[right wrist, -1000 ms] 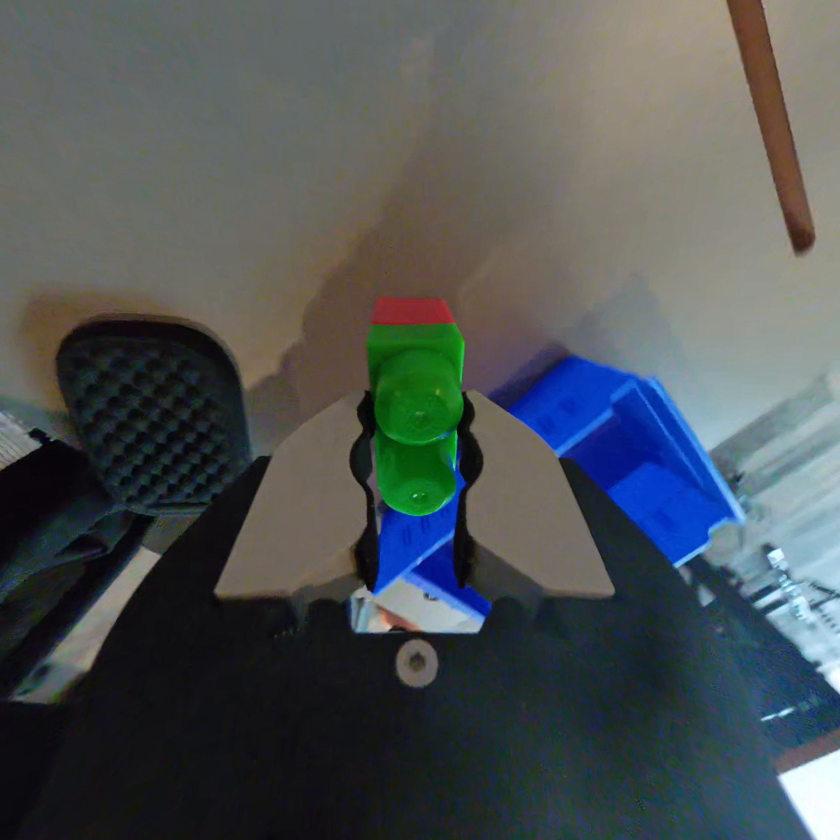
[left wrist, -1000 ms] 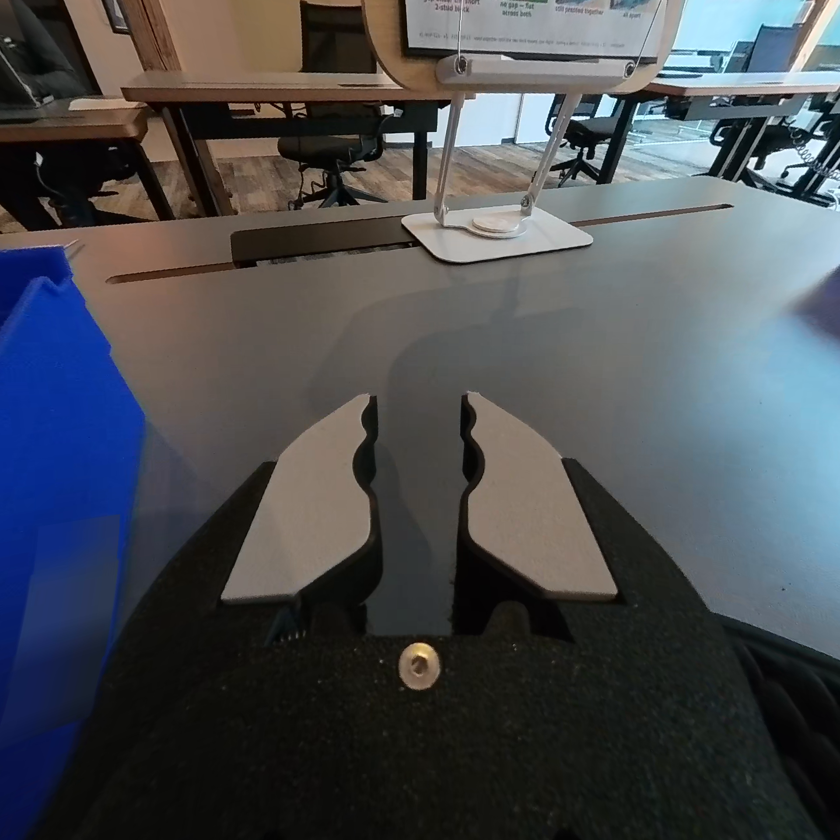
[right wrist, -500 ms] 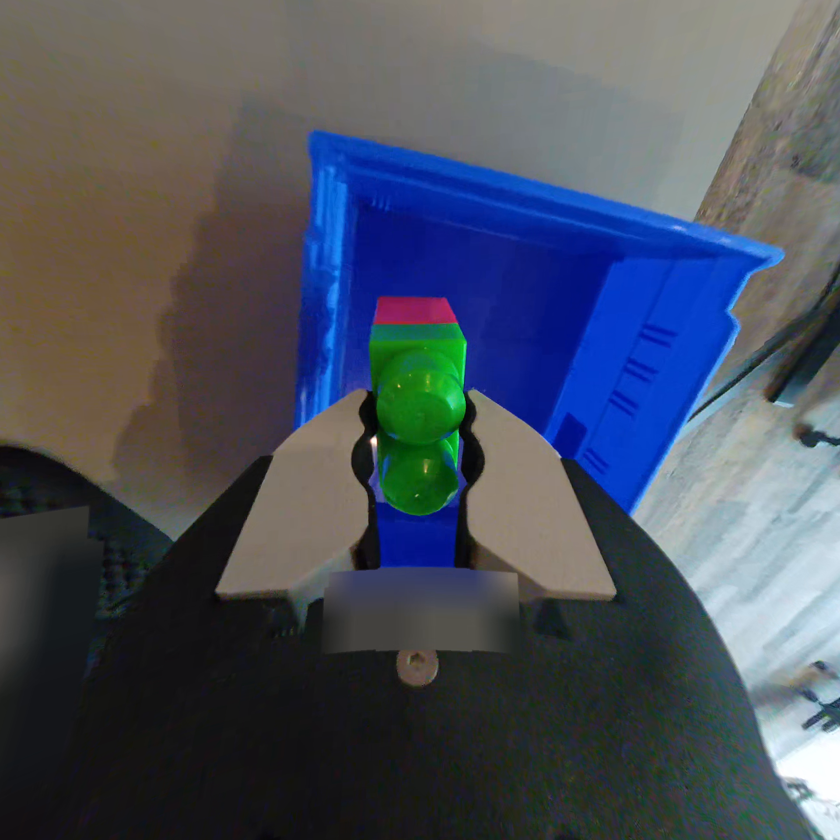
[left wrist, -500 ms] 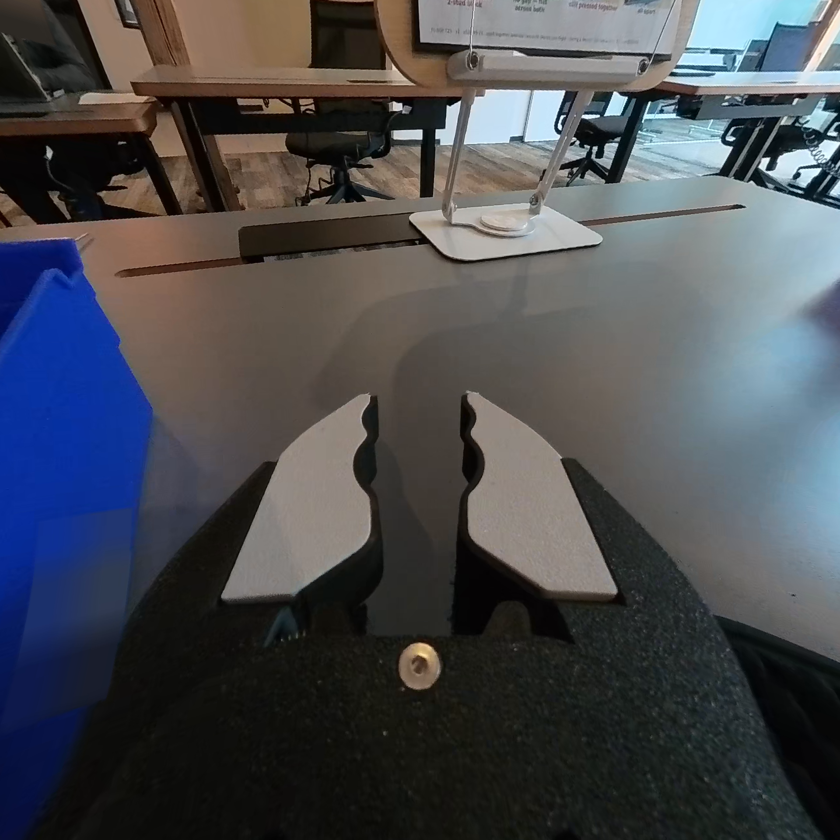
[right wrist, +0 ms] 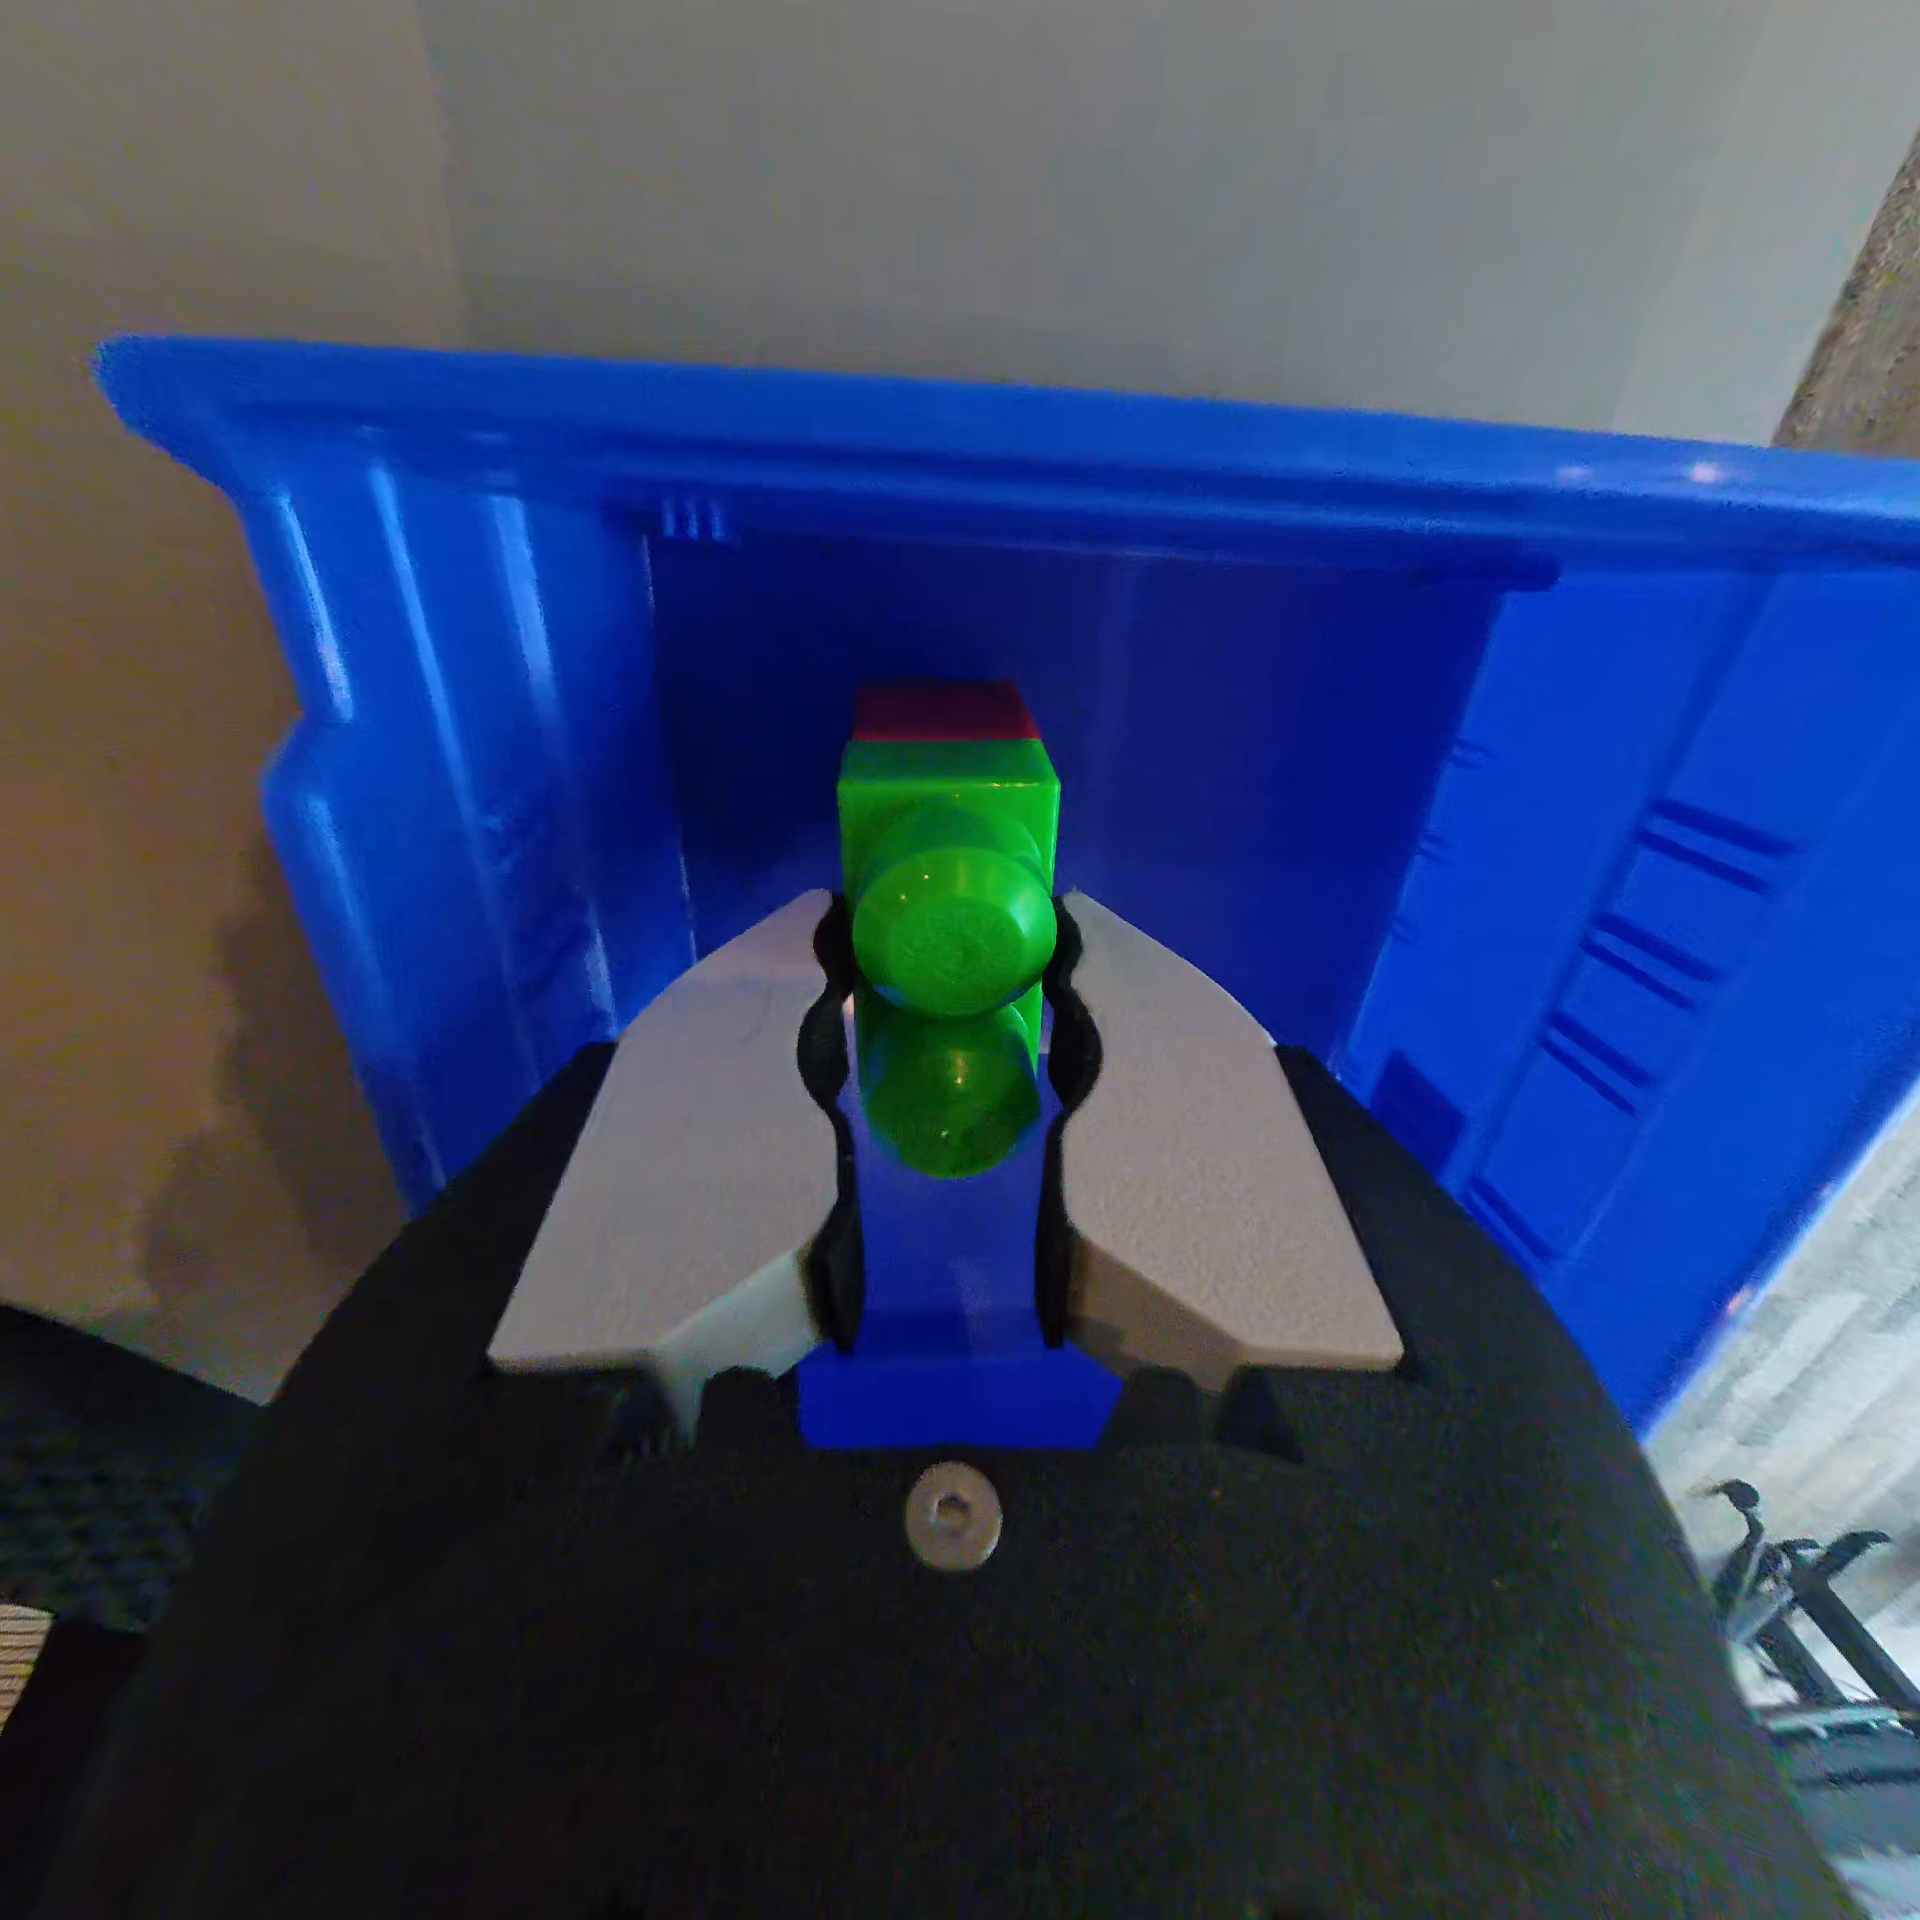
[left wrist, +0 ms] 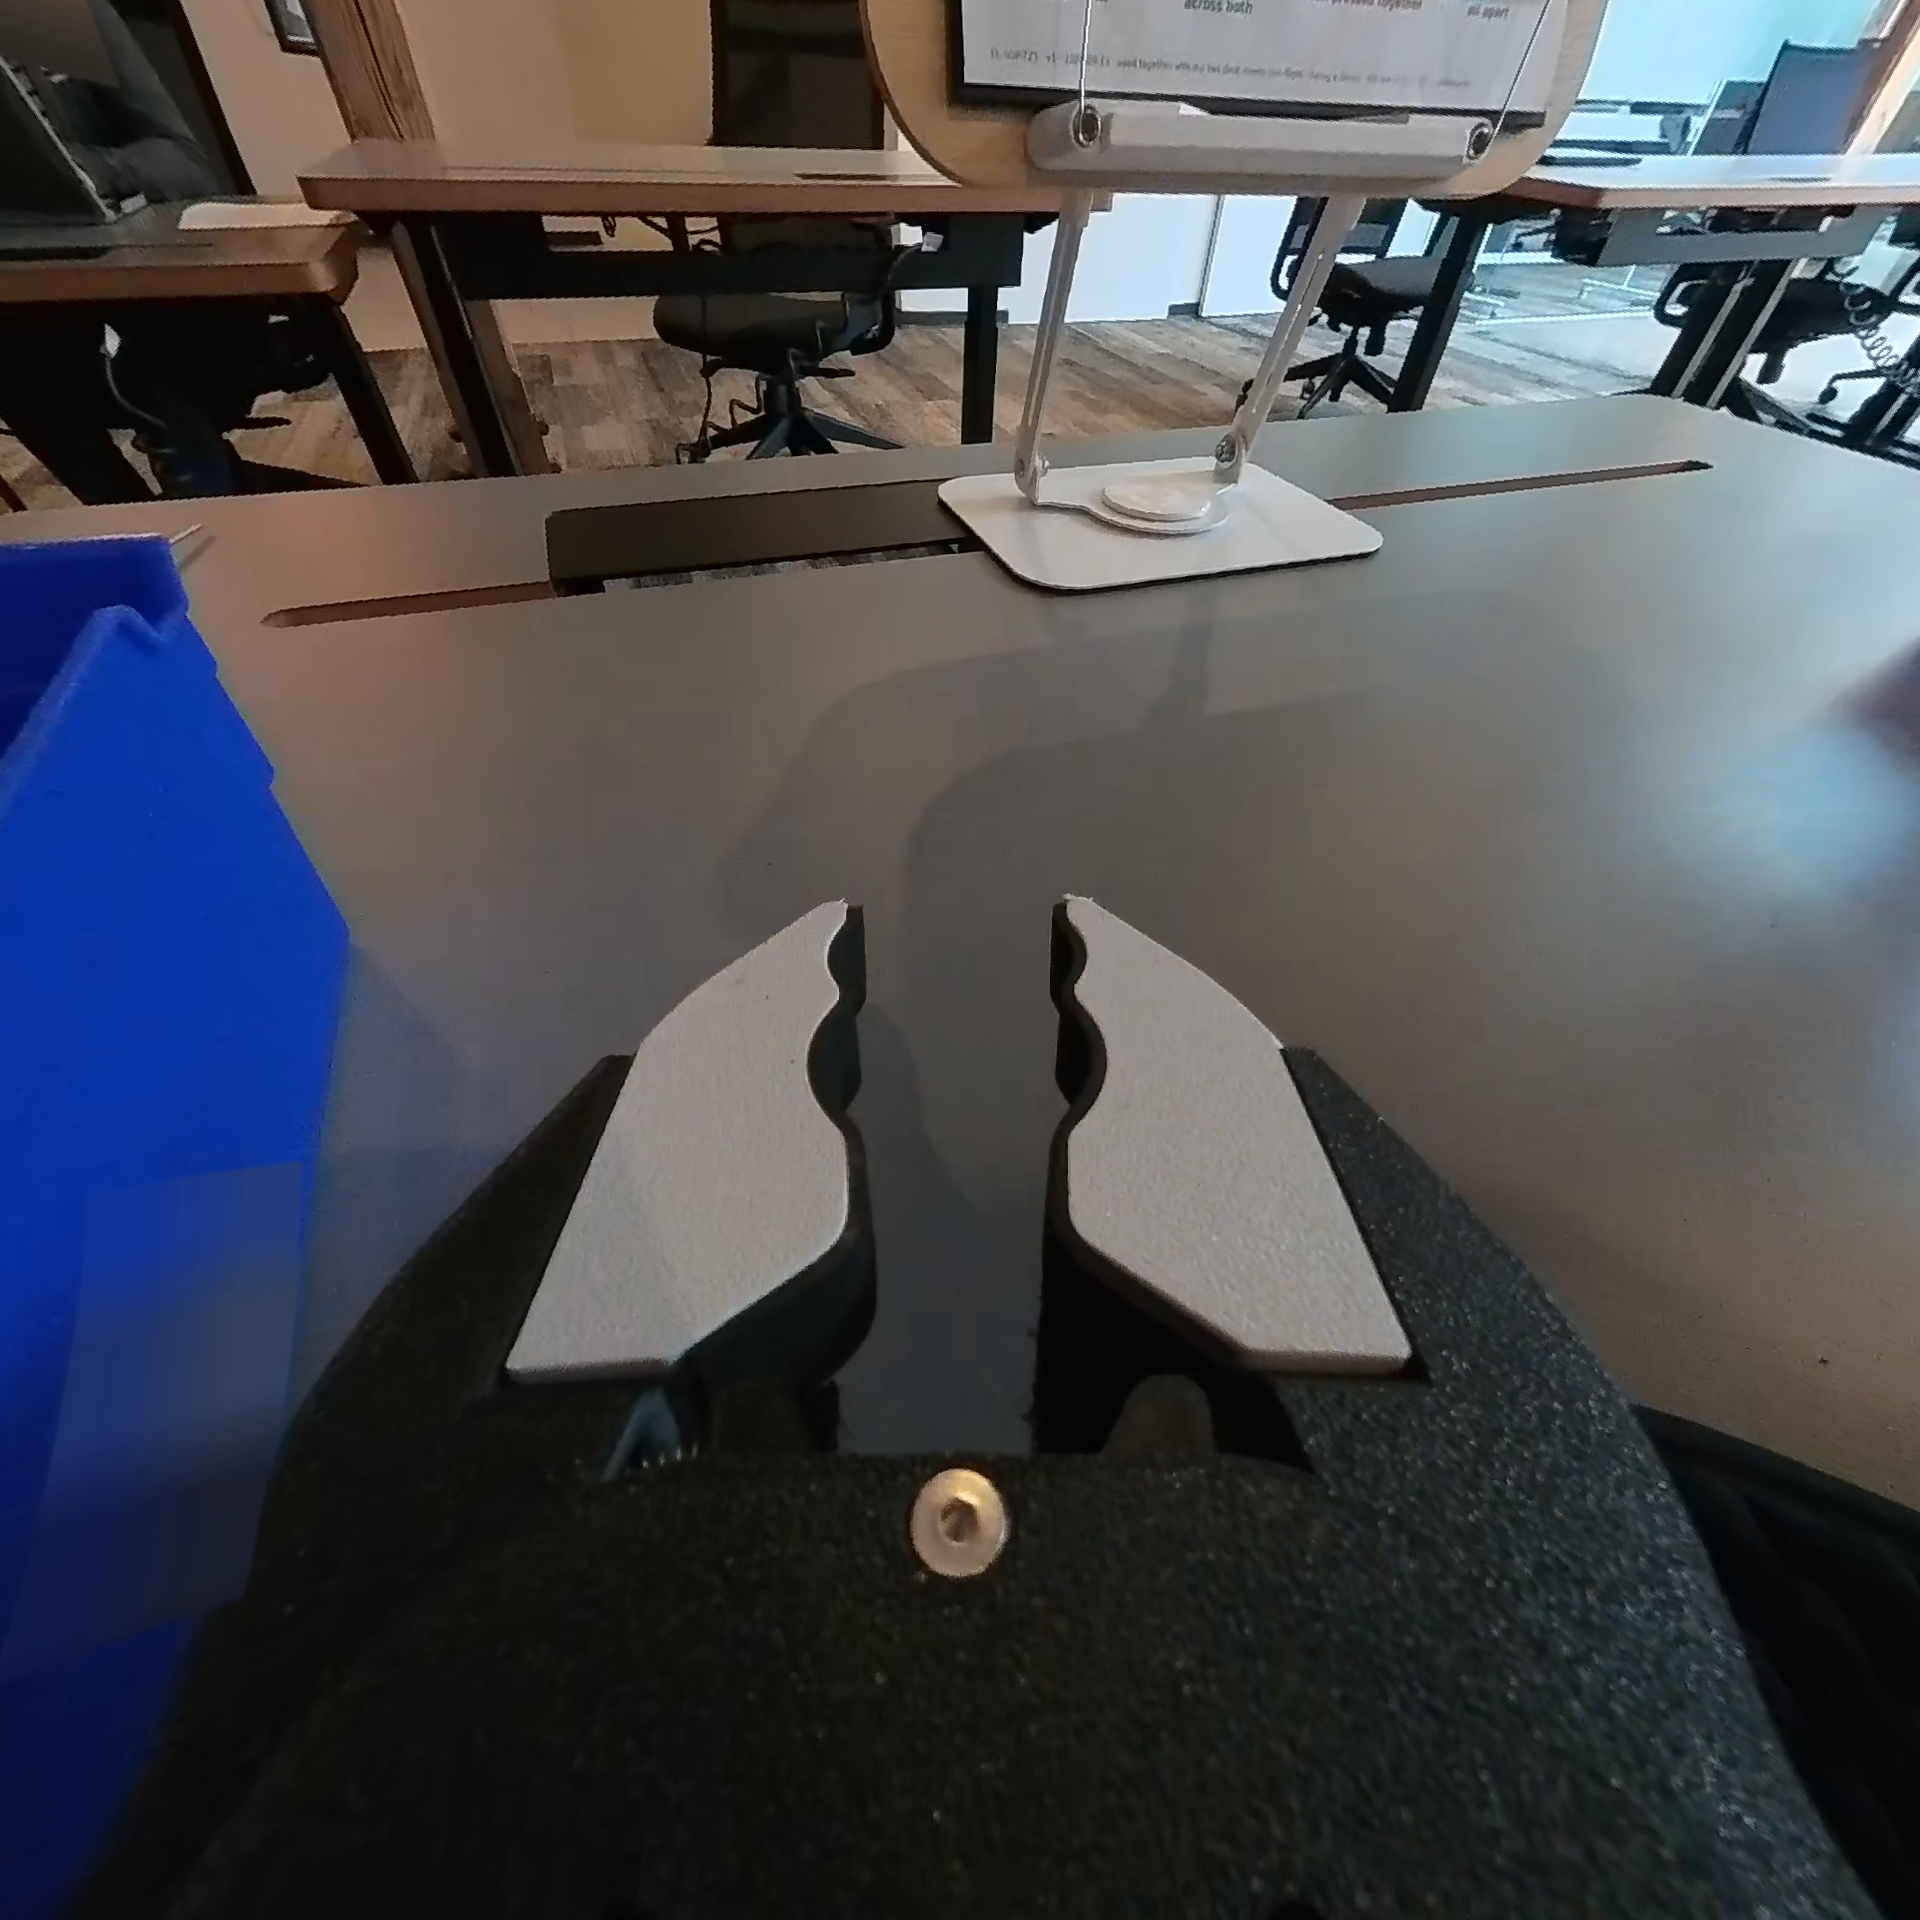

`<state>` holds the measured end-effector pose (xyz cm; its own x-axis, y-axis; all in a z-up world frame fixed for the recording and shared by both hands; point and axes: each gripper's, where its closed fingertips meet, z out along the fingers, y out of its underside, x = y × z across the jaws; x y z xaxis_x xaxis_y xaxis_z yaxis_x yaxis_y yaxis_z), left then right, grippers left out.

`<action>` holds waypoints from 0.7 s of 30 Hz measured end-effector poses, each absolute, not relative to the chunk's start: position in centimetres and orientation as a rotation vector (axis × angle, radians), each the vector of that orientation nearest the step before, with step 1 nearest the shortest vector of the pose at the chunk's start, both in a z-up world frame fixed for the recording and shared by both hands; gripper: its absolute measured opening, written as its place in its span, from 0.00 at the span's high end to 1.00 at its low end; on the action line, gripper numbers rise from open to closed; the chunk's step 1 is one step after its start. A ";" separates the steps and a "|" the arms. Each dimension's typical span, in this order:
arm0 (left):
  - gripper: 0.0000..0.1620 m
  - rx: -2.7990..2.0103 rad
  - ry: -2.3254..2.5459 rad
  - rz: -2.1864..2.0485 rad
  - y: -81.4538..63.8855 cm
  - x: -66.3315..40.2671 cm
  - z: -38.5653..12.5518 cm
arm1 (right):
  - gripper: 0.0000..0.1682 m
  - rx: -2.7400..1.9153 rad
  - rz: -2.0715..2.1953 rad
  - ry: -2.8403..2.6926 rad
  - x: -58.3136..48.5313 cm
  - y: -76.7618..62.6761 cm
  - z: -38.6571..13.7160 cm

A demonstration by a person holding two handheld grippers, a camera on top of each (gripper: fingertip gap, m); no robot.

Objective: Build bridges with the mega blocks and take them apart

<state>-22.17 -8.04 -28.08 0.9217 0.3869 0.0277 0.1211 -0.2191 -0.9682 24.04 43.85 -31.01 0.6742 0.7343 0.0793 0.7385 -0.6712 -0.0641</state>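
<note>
Right gripper (right wrist: 951,940) clamped on green block (right wrist: 948,831) over bin (right wrist: 1039,436); left gripper (left wrist: 954,925) agape, empty. Likely light, stiff, slick; best pinched on flat sides.

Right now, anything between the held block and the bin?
Nothing visible. The right tongs are shut on the green block, which has a red block at its far end. It points into the open blue bin, whose visible interior holds no other blocks.

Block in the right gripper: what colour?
Green block, with a red block on its far end; clearest in the right wrist view.
</note>
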 end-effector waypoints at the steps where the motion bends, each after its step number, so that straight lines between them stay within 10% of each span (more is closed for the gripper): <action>1: 0.79 -1.790 -0.380 0.255 -8.0 -22.2 -28.1 | 0.79 -2.792 -0.059 -1.226 23.9 43.8 -31.2; 21: 0.79 -1.800 -0.366 0.261 -7.9 -22.0 -28.2 | 0.67 -2.743 -0.116 -1.188 23.5 44.3 -31.0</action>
<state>-22.01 -7.89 -28.18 0.9250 0.3798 0.0148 0.1101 -0.2304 -0.9668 23.51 44.27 -30.99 0.6832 0.7185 0.1303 0.7302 -0.6750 -0.1063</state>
